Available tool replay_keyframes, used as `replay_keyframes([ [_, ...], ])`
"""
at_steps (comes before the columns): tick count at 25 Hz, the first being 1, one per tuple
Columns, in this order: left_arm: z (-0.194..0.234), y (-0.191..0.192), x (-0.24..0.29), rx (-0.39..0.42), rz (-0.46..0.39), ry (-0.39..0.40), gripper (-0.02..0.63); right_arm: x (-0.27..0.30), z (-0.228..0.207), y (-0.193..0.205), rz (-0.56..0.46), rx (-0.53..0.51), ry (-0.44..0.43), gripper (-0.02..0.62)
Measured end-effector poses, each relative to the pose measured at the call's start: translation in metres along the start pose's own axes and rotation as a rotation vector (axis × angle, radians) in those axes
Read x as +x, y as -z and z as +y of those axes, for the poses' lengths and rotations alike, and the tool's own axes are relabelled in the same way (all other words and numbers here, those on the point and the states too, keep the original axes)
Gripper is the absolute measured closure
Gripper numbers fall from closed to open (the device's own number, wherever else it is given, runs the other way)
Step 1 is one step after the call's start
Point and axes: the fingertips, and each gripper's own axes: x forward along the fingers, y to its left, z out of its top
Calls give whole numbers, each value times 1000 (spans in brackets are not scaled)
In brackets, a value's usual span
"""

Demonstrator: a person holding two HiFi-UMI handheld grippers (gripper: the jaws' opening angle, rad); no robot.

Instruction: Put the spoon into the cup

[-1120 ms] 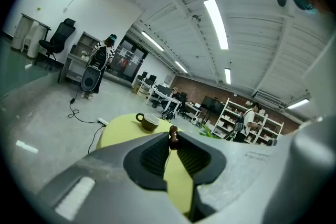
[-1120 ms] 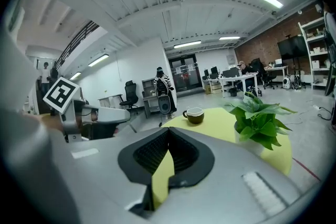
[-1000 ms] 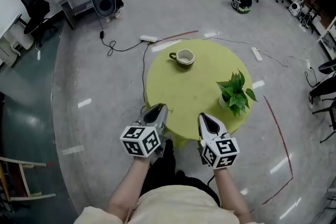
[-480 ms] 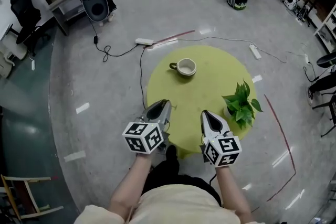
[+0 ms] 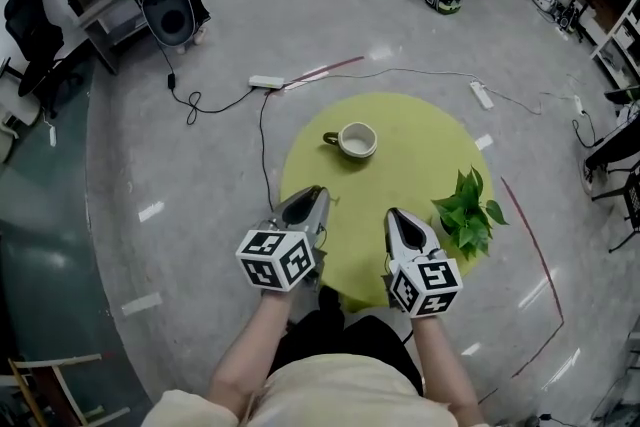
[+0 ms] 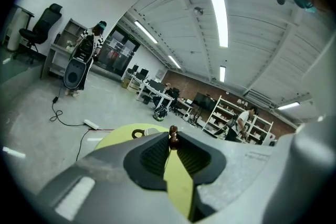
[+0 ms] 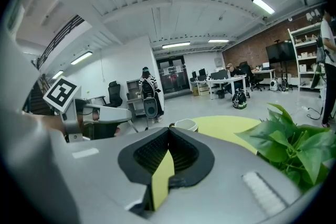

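Observation:
A white cup (image 5: 357,140) with a dark handle stands on the far side of a round yellow-green table (image 5: 400,170). It also shows past the jaws as the cup (image 6: 143,133) in the left gripper view and the cup (image 7: 185,124) in the right gripper view. My left gripper (image 5: 312,200) hovers over the table's near left edge. It is shut on a thin brown spoon, whose knobbed end (image 6: 172,137) sticks up between the tips; the bowl is hidden. My right gripper (image 5: 397,218) is beside it, shut with nothing in its jaws.
A potted green plant (image 5: 468,215) stands at the table's right edge, close to the right gripper. On the floor beyond lie a power strip (image 5: 266,82), cables and a red tape line (image 5: 535,255). A black speaker (image 5: 165,10) and desks stand far off.
The table, cup and plant have slid nearer and lower in the head view as I moved toward them. Both grippers now reach a little further over the table's near edge, jaws unchanged.

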Motion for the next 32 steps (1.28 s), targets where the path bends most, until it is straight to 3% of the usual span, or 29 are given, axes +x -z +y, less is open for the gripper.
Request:
replay_keyframes([
  [19, 14, -19, 50, -34, -12, -52, 557, 45, -25, 2, 29, 22, -33, 594],
  [32, 23, -40, 99, -74, -25, -39, 557, 77, -46, 6, 52, 50, -18, 594],
])
